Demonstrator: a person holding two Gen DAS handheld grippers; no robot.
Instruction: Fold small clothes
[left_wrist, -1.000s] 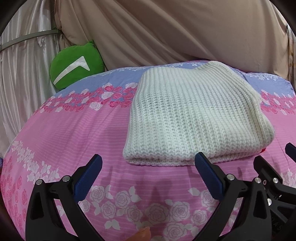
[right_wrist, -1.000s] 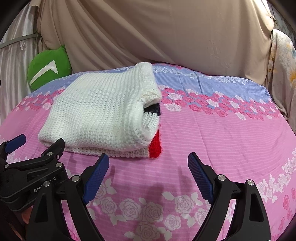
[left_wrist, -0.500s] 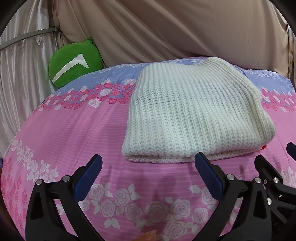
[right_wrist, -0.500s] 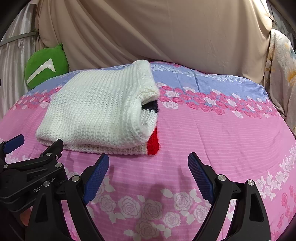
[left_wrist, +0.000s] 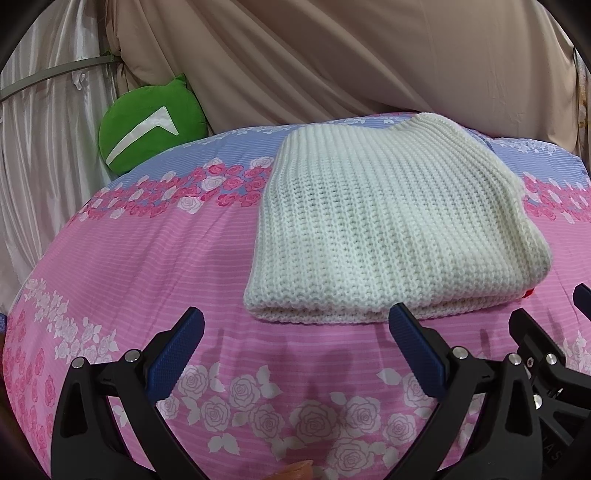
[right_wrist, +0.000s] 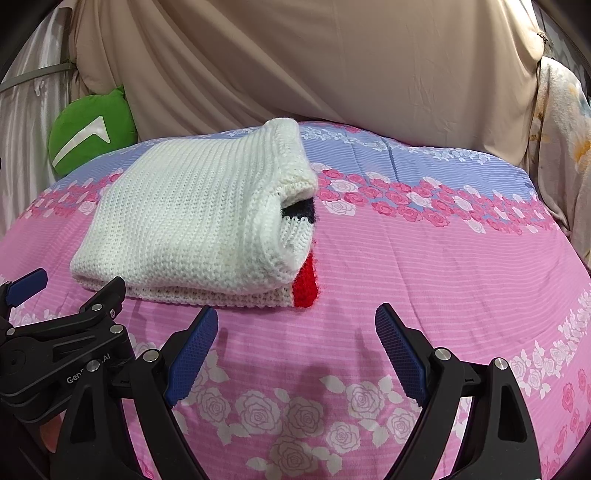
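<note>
A cream knitted sweater (left_wrist: 388, 221) lies folded into a thick rectangle on the pink rose-print bed cover (left_wrist: 147, 266). In the right wrist view the sweater (right_wrist: 199, 221) shows a red and a dark patch at its right open end. My left gripper (left_wrist: 295, 332) is open and empty, held just in front of the sweater's near edge. My right gripper (right_wrist: 295, 332) is open and empty, in front of the sweater's right corner. The left gripper also shows at the left of the right wrist view (right_wrist: 70, 288).
A green round cushion (left_wrist: 147, 125) rests at the back left against beige drapes (left_wrist: 332, 55). A floral cloth (right_wrist: 561, 147) hangs at the right. The bed cover (right_wrist: 443, 258) stretches bare to the right of the sweater.
Both views have drawn back and lifted slightly, so the sweater sits a little farther off. The sweater has not moved and both grippers stay open.
</note>
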